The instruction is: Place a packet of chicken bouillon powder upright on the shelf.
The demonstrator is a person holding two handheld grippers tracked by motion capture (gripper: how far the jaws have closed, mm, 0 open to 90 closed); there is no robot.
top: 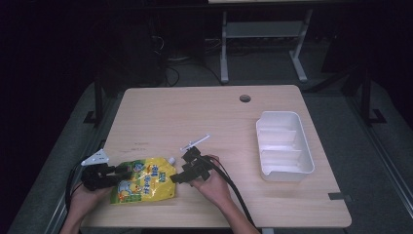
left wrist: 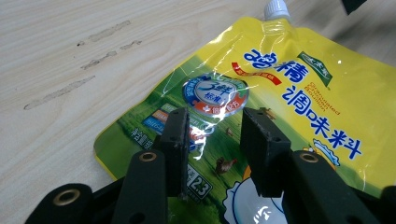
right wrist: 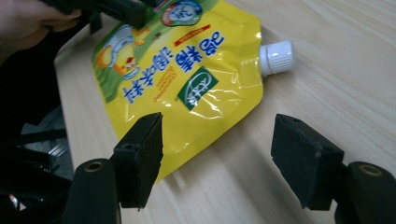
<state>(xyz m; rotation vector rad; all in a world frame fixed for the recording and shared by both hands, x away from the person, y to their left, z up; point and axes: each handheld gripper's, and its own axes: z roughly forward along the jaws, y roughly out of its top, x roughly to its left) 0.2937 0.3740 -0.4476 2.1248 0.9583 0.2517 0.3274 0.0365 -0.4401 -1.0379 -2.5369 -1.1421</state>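
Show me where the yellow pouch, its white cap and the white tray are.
yellow pouch point(top: 143, 181), high view, middle of its printed face.
white cap point(right wrist: 277, 57), right gripper view, ribbed side of the cap.
white tray point(top: 308, 148), high view, its right rim.

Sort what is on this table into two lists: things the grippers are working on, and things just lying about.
In hand, judging by where the grippers are:
yellow spout pouch
left gripper, open over the pouch
right gripper, open beside the pouch's edge

Lying about:
white divided tray
small white stick-like item, too small to identify
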